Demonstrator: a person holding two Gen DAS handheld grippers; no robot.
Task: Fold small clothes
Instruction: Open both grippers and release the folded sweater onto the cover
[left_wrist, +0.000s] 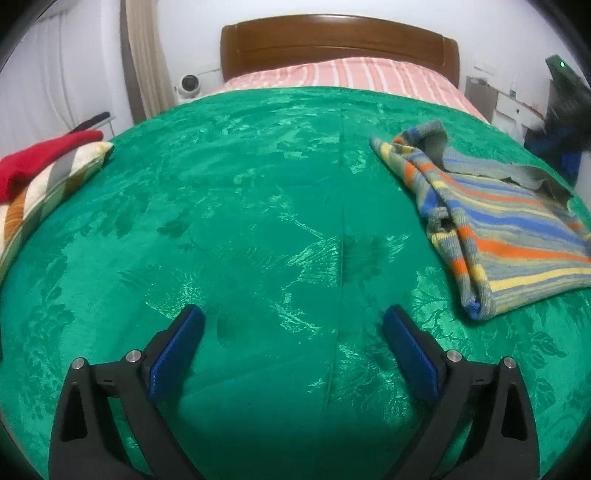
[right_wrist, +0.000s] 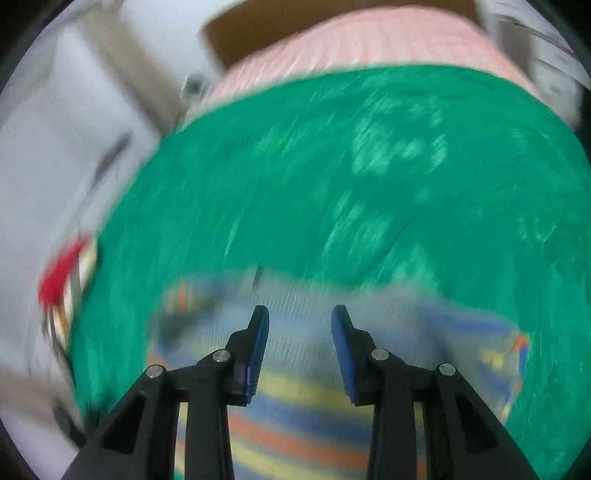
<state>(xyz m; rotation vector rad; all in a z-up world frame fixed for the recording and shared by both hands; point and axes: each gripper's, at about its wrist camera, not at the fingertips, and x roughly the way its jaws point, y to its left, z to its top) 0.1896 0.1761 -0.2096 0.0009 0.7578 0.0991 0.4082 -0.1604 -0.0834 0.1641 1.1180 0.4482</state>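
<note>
Your left gripper (left_wrist: 291, 317) has its fingers (left_wrist: 177, 347) spread wide with nothing between them, hovering over bare green bedspread (left_wrist: 240, 206); your right gripper (right_wrist: 300, 317) has fingers (right_wrist: 256, 350) parted too, gripping nothing, sitting right over the striped knit garment (right_wrist: 295, 424), view heavily motion-blurred so contact with the cloth can't be told. Risk from here: with the right moving that fast you'll likely pinch only one layer or a mid-panel bunch instead of an edge, and the fold drags crooked; the bedspread looks slick, so the piece may slide instead of folding, and you could snag bedspread along with the knit. Left is well away from the garment, so one-handed pulling would skew it. Garment (left_wrist: 498, 236) lies on the bed's right side in the left view, multicolour stripes (blue, orange, yellow, grey), partly doubled over already, left edge rolled and lumpy, top edge rumpled with grey trim flipped, not squared
</note>
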